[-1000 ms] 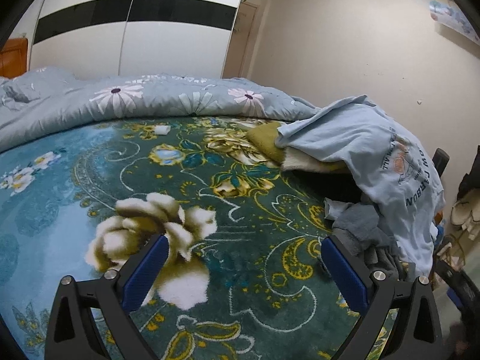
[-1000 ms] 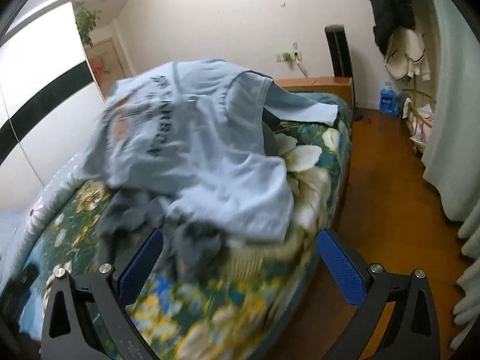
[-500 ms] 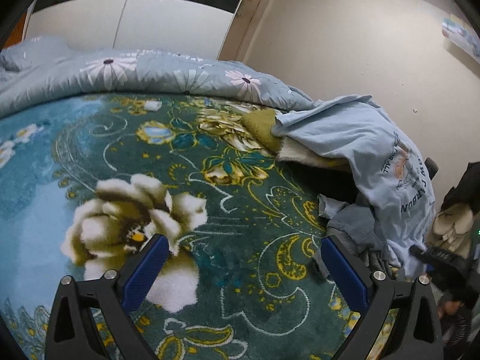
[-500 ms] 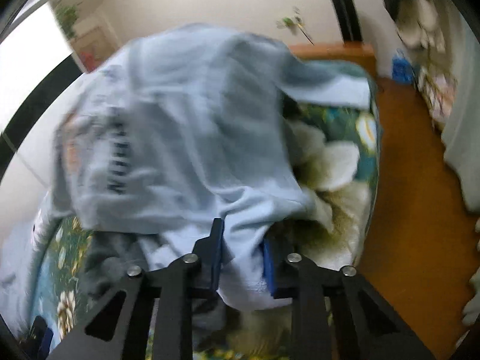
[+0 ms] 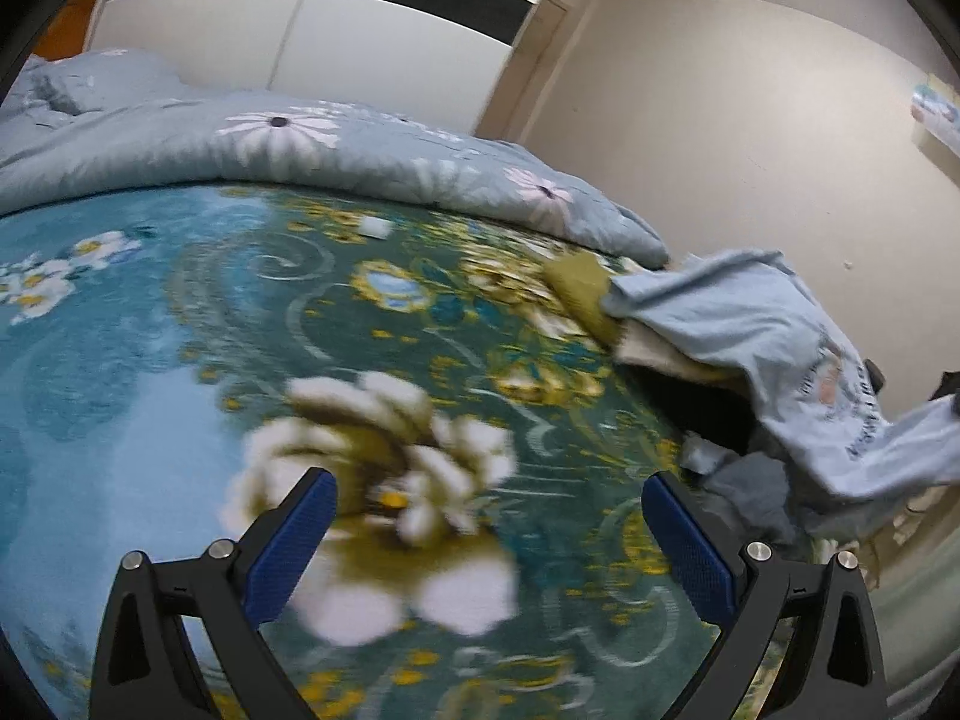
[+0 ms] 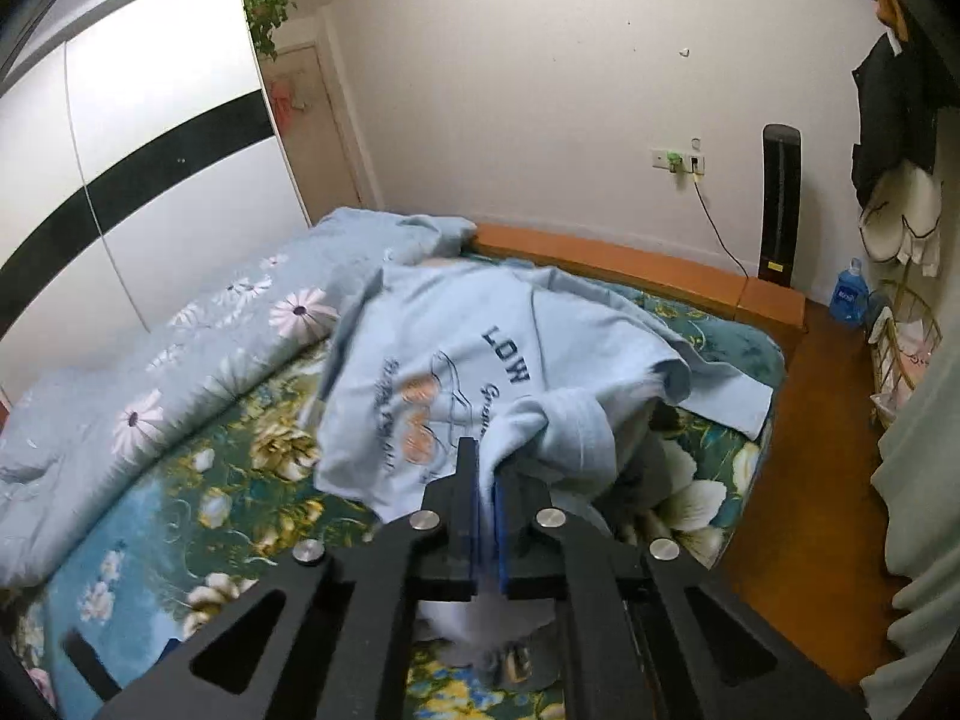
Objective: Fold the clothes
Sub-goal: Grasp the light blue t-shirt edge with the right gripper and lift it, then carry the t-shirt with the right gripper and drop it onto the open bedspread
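Right wrist: floral blanket (image 6: 180, 516) on bed, wood floor (image 6: 798, 480), white wall (image 6: 540, 90).

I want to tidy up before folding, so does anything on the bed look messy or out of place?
Yes. The light blue T-shirt lies crumpled over a heap of other clothes at the bed's edge, one part pinched in the right gripper. The flowered quilt is bunched along the far side.
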The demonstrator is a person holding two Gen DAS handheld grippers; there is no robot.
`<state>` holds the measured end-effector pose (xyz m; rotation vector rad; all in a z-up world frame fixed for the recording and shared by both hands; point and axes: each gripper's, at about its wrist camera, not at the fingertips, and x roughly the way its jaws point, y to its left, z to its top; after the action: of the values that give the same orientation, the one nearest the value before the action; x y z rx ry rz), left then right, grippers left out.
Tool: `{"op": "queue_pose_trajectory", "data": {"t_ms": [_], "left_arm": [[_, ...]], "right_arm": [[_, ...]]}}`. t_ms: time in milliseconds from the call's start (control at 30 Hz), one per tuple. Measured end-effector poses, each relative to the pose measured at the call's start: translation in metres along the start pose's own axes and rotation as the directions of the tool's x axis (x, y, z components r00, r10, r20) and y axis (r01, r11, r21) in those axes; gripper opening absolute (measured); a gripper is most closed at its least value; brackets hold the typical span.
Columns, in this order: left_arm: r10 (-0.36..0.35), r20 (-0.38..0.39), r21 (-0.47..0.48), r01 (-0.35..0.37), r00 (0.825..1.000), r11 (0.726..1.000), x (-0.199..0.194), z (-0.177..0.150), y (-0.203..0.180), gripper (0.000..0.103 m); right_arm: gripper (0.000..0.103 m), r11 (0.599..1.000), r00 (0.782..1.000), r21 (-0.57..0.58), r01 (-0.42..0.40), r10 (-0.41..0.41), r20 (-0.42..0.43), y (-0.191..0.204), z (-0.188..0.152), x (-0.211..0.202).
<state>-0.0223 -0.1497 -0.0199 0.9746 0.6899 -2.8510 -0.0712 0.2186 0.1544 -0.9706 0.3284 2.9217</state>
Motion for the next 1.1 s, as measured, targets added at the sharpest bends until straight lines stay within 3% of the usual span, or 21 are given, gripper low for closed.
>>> {"op": "queue_pose_trajectory", "data": {"t_ms": [133,367,500,633,700,767,833,933,1067,1100], "left_arm": [[0.024,-0.006,0.043,-0.023,1.000,0.999,-0.020,-0.003,0.030,0.103],[0.129,0.050,0.074,-0.133,0.990,0.988,-0.068,0.011,0.090,0.103],[0.188,0.109,0.045,-0.194,0.976,0.980,-0.108,0.024,0.131,0.103],[0.221,0.146,-0.028,-0.219,0.964,0.975,-0.150,0.034,0.178,0.103],[0.259,0.175,-0.049,-0.254,0.950,0.966,-0.175,0.038,0.202,0.103],[0.305,0.206,-0.068,-0.297,0.930,0.952,-0.201,0.042,0.226,0.103],[0.365,0.231,-0.100,-0.351,0.902,0.931,-0.227,0.045,0.254,0.103],[0.449,0.266,-0.170,-0.417,0.853,0.893,-0.270,0.045,0.296,0.103],[0.555,0.300,-0.247,-0.498,0.776,0.831,-0.325,0.040,0.336,0.103],[0.578,0.311,-0.267,-0.515,0.754,0.815,-0.341,0.037,0.344,0.103]], "right_arm": [[0.004,0.999,1.000,0.043,-0.017,0.017,-0.002,0.003,0.007,-0.016],[0.004,0.978,0.990,0.152,-0.141,0.138,0.032,0.023,0.014,-0.045],[0.004,0.970,0.971,0.069,-0.232,0.226,0.080,0.080,0.032,-0.080],[0.004,0.951,0.945,-0.031,-0.309,0.310,0.098,0.165,0.048,-0.112],[0.004,0.929,0.925,-0.072,-0.362,0.367,0.095,0.207,0.050,-0.120],[0.004,0.882,0.883,-0.134,-0.452,0.464,0.075,0.261,0.046,-0.133],[0.004,0.815,0.826,-0.198,-0.544,0.562,0.047,0.318,0.039,-0.147],[0.003,0.697,0.728,-0.284,-0.659,0.685,-0.010,0.394,0.024,-0.174],[0.003,0.513,0.575,-0.377,-0.771,0.816,-0.066,0.463,0.001,-0.222],[0.003,0.483,0.552,-0.395,-0.781,0.830,-0.075,0.472,-0.003,-0.228]]}}
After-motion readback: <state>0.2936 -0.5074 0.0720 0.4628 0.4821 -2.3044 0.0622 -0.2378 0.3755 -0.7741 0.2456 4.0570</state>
